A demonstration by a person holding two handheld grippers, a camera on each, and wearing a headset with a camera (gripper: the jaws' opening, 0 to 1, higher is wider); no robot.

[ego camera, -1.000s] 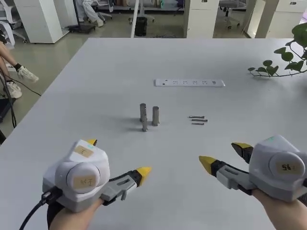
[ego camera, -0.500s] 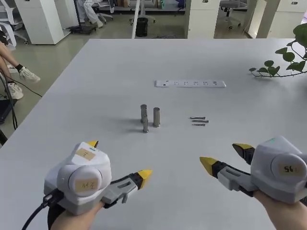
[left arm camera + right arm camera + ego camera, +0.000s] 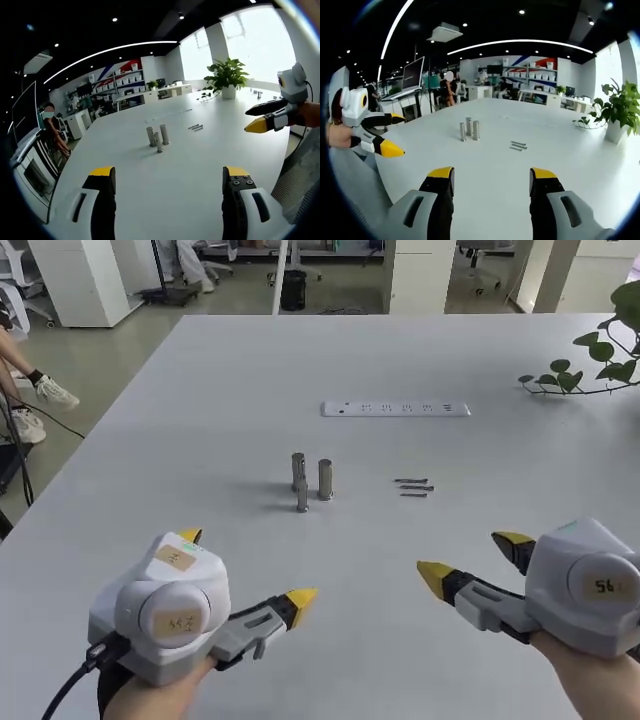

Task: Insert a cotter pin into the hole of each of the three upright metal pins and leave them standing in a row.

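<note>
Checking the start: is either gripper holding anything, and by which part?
Nothing is held. The left gripper and right gripper are both open and empty.

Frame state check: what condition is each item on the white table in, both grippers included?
Three grey metal pins: standing upright, bunched in a cluster.
Three small cotter pins: lying flat on the table, apart from the metal pins.
Left gripper: open, empty.
Right gripper: open, empty.
White power strip: lying flat.
</note>
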